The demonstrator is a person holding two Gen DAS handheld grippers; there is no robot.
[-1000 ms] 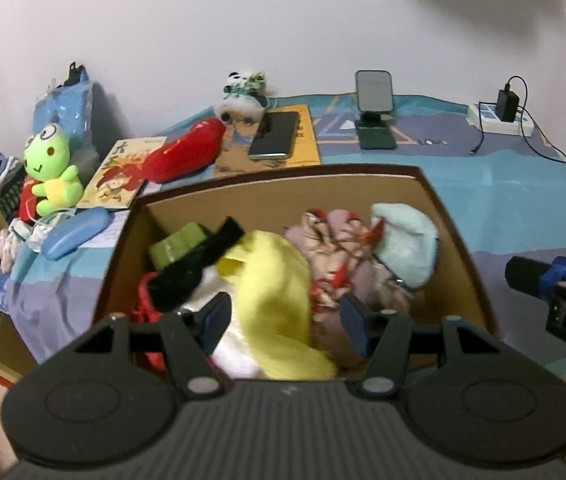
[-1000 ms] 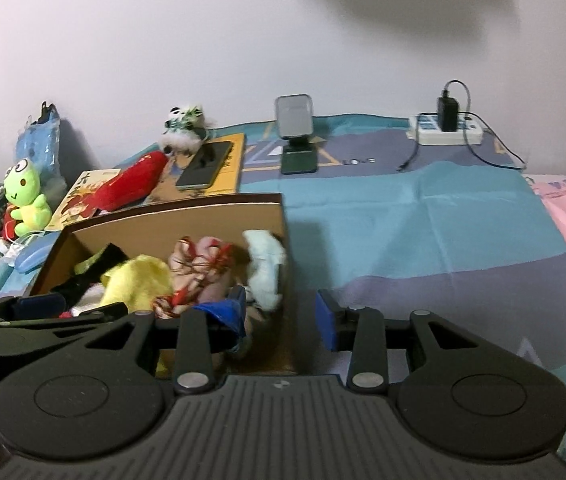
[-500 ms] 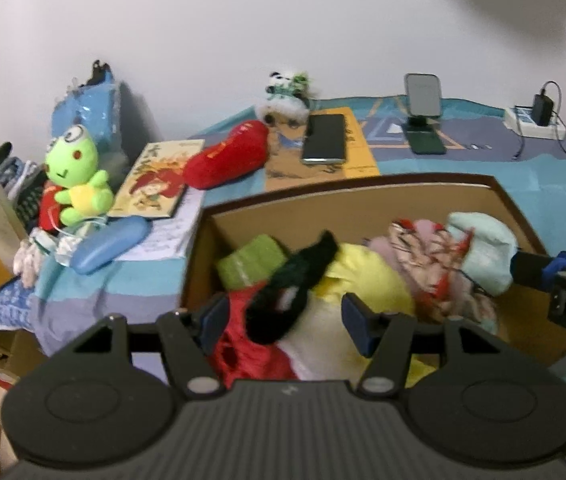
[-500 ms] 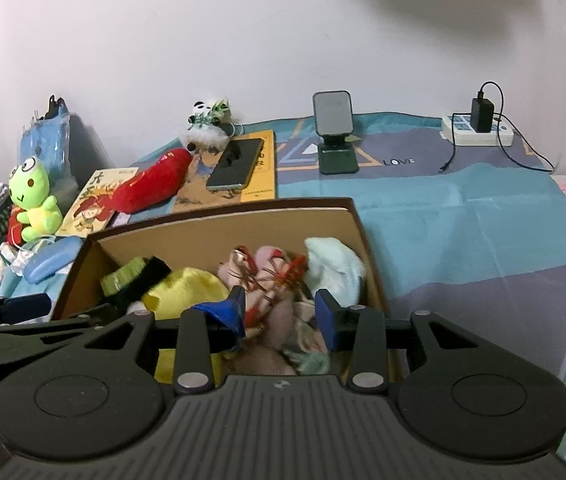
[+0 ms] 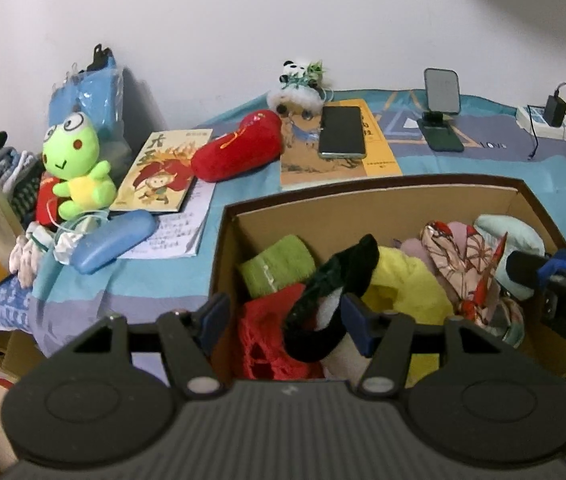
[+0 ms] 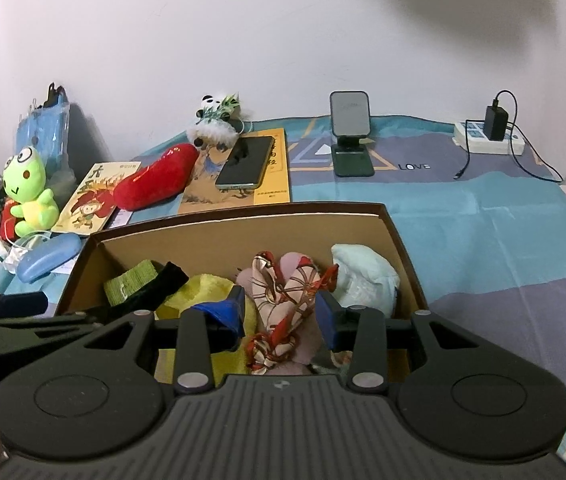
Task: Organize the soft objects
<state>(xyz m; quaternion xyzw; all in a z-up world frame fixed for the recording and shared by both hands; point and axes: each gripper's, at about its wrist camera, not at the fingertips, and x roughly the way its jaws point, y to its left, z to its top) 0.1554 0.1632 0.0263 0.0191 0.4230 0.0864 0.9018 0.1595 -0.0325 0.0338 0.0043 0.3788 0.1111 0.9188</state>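
Two tools hang over an open brown cardboard box [image 6: 243, 236] that sits on a bed covered with a blue and grey patterned sheet [image 6: 483, 216]. The left tool [image 5: 283, 322] has its fingers spread, with a black cloth item with a white patch [image 5: 335, 284] and a red mesh fabric piece [image 5: 271, 332] lying between them; whether the pads touch the cloth cannot be told. The right tool [image 6: 279, 312] is also parted, its fingers straddling a pink cloth bundle with a red and cream print [image 6: 287, 288], and no squeeze on it is visible. Also inside the box lie a green folded towel [image 5: 279, 264], a yellow soft cloth [image 5: 407, 280] and a pale mint fabric ball [image 6: 367, 276] against the right wall. Outside the box, to the left, sit a green frog plush toy [image 5: 75, 164], a red plush cushion [image 5: 239, 150] resting partly on a picture book [image 5: 159, 176], a small panda plush [image 5: 299, 80], and a smartphone [image 5: 341, 132] on an orange book. A phone stand [image 6: 351, 136] and a white power strip [image 6: 491, 138] stand near the wall.
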